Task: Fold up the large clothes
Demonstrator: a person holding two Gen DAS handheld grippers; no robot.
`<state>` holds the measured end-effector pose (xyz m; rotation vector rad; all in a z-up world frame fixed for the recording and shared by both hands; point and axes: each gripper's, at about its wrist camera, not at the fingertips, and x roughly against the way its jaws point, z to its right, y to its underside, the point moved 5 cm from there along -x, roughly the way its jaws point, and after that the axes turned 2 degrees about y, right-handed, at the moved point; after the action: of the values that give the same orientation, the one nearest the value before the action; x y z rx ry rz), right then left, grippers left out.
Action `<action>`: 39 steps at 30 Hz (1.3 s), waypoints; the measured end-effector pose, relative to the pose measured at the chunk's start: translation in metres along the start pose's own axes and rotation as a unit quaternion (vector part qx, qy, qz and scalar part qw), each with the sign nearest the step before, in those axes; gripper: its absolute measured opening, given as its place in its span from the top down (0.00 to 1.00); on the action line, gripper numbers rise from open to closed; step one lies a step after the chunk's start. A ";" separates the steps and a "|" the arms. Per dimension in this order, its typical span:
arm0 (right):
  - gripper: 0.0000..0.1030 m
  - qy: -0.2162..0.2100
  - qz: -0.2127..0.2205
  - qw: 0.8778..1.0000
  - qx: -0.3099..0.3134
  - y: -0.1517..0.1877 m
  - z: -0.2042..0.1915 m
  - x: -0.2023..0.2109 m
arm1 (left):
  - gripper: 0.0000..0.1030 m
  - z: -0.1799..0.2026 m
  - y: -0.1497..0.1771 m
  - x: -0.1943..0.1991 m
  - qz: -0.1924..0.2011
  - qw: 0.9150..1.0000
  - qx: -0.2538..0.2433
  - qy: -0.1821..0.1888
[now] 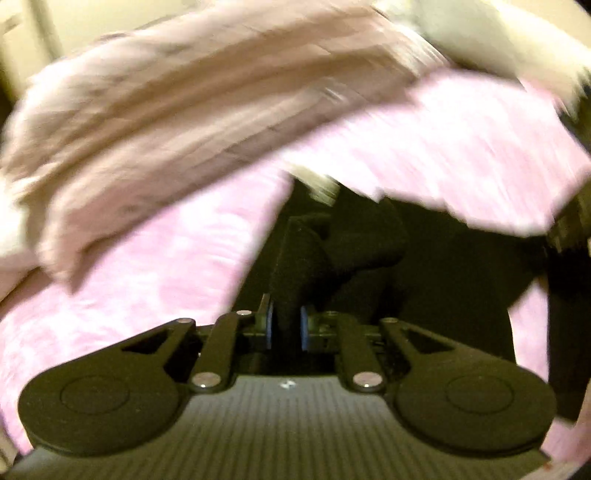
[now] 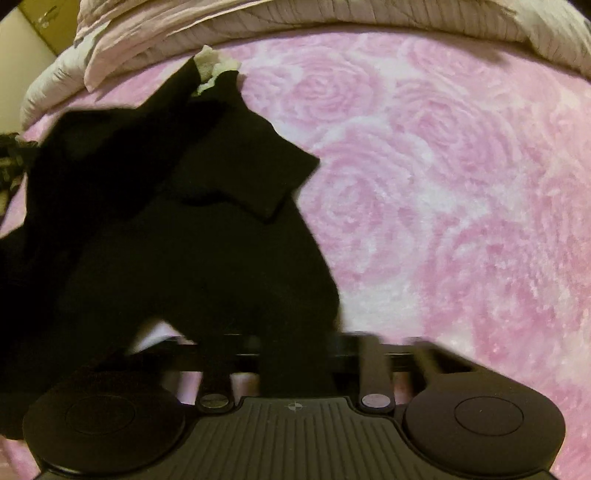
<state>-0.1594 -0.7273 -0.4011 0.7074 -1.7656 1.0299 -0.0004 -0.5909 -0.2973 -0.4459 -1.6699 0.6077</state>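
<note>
On the pink rose-patterned bed cover (image 2: 424, 166) lies the black garment (image 2: 177, 236), bunched toward its left part, with a pale trim (image 2: 212, 68) at the garment's far end, close to the rumpled beige quilt (image 2: 332, 22) along the cover's back edge. In the left wrist view the left hand-held gripper (image 1: 286, 328) pinches a fold of the black garment (image 1: 306, 266) between its blue pads (image 1: 304, 328), the jaws narrow around the cloth, which rises off the cover; that view is smeared by motion. The right hand-held gripper (image 2: 291, 350) sits at the garment's near edge, and dark fabric runs down across its middle. Its fingers are blurred and lost against the black, so I cannot tell whether it grips or stands apart.

The step in hand looks like lifting and spreading the garment before any fold is made, since it lies crumpled with a flap turned over. The next move probably calls for both grippers to hold opposite edges, draw the cloth taut, and lay it flat on the open pink area right of the garment.
</note>
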 end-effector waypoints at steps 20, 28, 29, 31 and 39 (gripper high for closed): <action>0.53 0.173 0.115 0.977 0.054 -0.117 0.050 0.221 | 0.80 -0.141 -0.032 0.109 0.044 0.956 0.288 -0.027; 0.41 0.102 0.092 0.990 0.015 -0.018 0.001 0.143 | 0.56 -0.117 0.071 0.081 -0.024 0.952 0.299 -0.060; 0.41 0.074 0.076 0.994 -0.013 0.007 -0.007 0.129 | 0.55 -0.105 0.084 0.081 -0.036 0.955 0.289 -0.054; 0.41 0.035 0.052 0.996 -0.060 0.046 -0.019 0.109 | 0.45 -0.074 0.114 0.081 -0.061 0.963 0.260 -0.025; 0.41 -0.035 -0.001 0.985 -0.168 0.161 -0.076 0.057 | 0.38 0.023 0.210 0.063 -0.161 0.954 0.245 0.069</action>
<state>-0.2795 -0.5844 -0.3869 0.5371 -1.9374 0.6862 -0.0433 -0.3910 -0.3806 0.1398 -1.3581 0.6999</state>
